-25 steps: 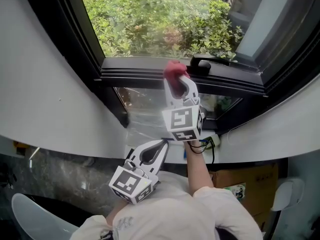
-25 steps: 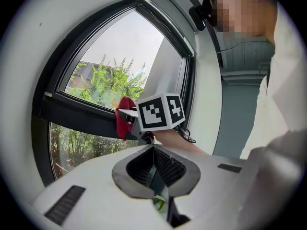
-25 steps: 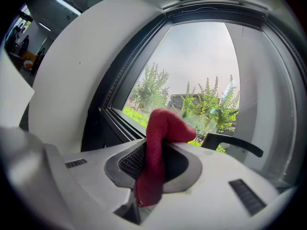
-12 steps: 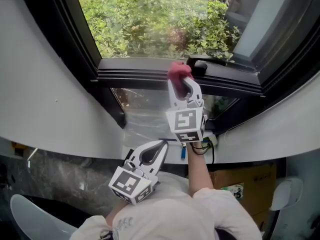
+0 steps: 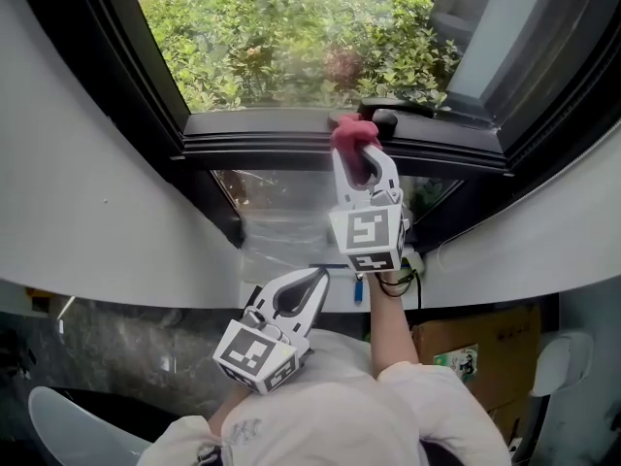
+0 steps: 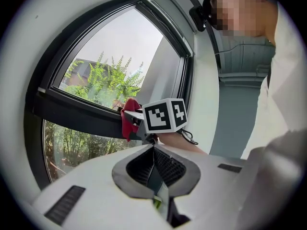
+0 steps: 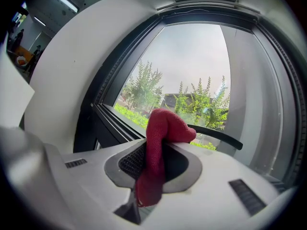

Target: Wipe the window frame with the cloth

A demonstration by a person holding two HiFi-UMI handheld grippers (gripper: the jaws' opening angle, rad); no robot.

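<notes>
While the right gripper (image 5: 355, 151) clamps a crumpled red cloth (image 5: 350, 132) at the black window frame (image 5: 252, 146), just beside a black lever handle (image 5: 392, 116), the left gripper (image 5: 317, 278) rests with jaws together.

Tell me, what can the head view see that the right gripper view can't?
Only the head view shows the left tongs, shut and low near the person's body, the marker cube on the right tongs, and a brown box. Only the right gripper view shows the sky and ceiling lights back in the room. Both show the red cloth pinched in the right tongs, the dark window frame, the window handle and the green bushes outside.
</notes>
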